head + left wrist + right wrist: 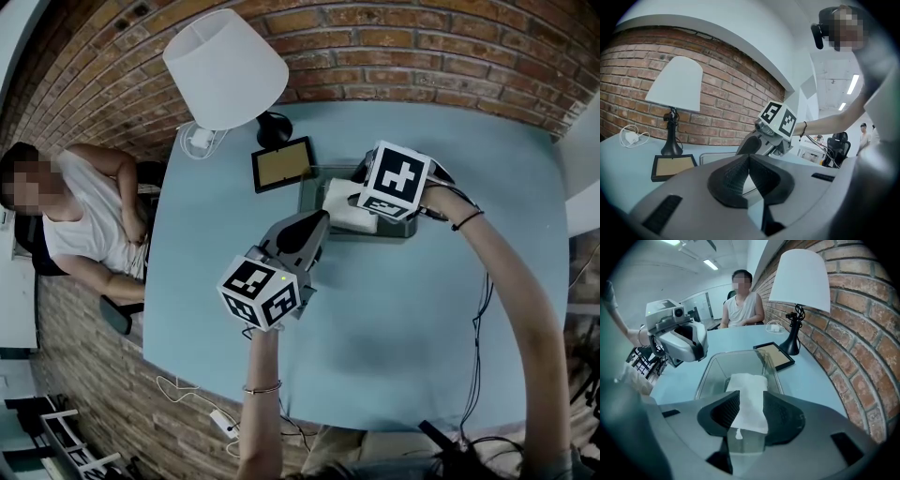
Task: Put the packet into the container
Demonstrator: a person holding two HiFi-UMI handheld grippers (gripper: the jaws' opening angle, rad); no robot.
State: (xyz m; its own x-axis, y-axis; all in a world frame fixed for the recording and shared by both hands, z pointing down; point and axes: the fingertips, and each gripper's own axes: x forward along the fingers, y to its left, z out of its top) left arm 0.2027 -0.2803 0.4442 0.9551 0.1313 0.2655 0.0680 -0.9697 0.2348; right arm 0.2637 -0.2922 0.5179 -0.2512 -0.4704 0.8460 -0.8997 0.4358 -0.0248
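Right gripper (746, 405), foreground: jaws spread, with the white packet (746, 385) lying between them and no pinch evident. The packet rests inside the clear container (704, 378), its near end close to the container's near wall; whether that end lies flat cannot be told. Left gripper (749, 159): jaws pressed together at the tips, nothing between them, held above the blue bench (422, 319) just beside the container and not touching it.

Likely hazards, as judged from this position:
- **Packet lifted out:** a withdrawal begun with one pad touching the soft packet could drag it up and over the wall.
- **Container shifted:** it looks light and nothing steadies it, so a jaw catching its rim could tip it or slide it toward the picture frame (281, 164) and the lamp (225, 66) behind it.
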